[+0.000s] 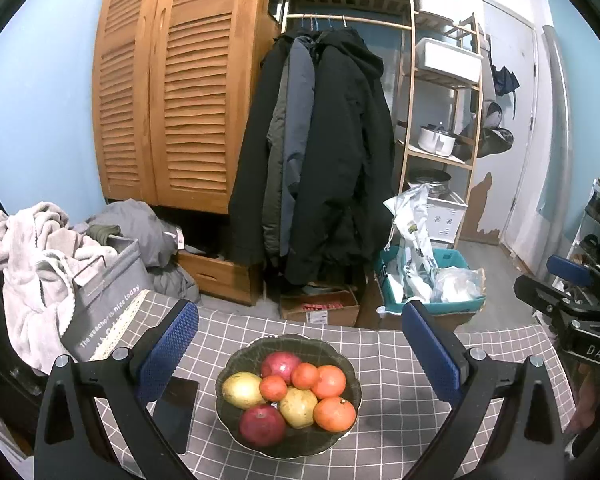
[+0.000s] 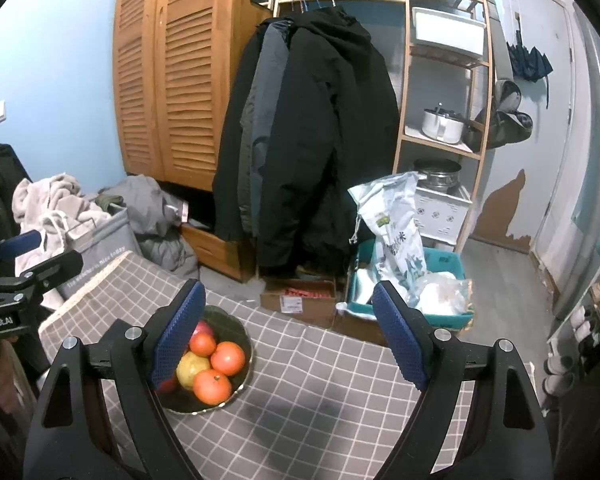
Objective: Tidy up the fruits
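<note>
Your left gripper (image 1: 300, 344) stands wide apart, its two blue pads (image 1: 168, 348) spread to either side of the dark bowl (image 1: 228, 376), and it holds nothing. The bowl sits on the table (image 1: 400, 364), which is covered with a grey checked cloth, directly ahead of this gripper and between its fingers in the left wrist view.

The bowl contains the fruit:
- two red apples, one at the back (image 1: 280, 365) and one at the front (image 1: 262, 425);
- two yellow-green fruits, one at the left (image 1: 242, 390) and one near the centre (image 1: 299, 407);
- four oranges, the two larger ones (image 1: 329, 382) on the right side and the two smaller ones (image 1: 273, 388) in the middle.

All the fruits touch one another in a single heap.

Your right gripper (image 2: 288, 336) is likewise spread fully and grips nothing. In the right wrist view the bowl lies to the left, partly hidden behind the left-side pad (image 2: 178, 336); bare cloth lies between the fingers.

A dark flat phone-like object (image 1: 176, 412) lies on the cloth just beside the bowl, on its left.

Beyond the table stand a louvred wooden wardrobe (image 1: 172, 92), hanging dark coats (image 1: 324, 152), a grey laundry basket (image 1: 108, 292) and a teal crate (image 1: 452, 264) on the floor.
</note>
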### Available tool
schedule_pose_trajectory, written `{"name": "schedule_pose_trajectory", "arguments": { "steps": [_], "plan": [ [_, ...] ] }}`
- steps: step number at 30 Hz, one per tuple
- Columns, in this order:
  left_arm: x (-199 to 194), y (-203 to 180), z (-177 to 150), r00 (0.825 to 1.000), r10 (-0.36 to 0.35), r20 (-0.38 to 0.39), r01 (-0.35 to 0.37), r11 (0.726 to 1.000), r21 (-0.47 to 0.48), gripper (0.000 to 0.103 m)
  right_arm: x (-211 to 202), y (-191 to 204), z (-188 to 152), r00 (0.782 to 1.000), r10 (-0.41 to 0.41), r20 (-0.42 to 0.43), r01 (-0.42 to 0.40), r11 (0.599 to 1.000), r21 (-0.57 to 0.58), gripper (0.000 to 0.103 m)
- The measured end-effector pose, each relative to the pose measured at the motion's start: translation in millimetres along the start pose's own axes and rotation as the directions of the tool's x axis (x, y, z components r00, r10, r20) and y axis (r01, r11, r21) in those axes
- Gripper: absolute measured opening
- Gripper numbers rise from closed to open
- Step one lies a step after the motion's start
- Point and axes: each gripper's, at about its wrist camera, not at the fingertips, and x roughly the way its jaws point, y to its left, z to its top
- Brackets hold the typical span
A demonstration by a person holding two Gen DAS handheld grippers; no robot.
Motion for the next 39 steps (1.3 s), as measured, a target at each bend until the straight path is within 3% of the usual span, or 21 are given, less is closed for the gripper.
{"name": "schedule_pose_trajectory", "arguments": {
  "steps": [22,39],
  "plan": [
    [0.2,-0.3,0.2,1.0,0.003,0.001,-0.003,1.0,0.003,0.102,-0.3,0.1,0.4,1.0,0.001,-0.001,-0.001,1.0,-0.003,0.084],
    [-7.0,-6.8,-0.7,0.998,0.05,0.029,-0.051,0.998,0.032,0.102,-1.5,0.6,0.6,1.0,-0.001,-0.001,0.001,1.0,-0.005,0.084]
  ]
}}
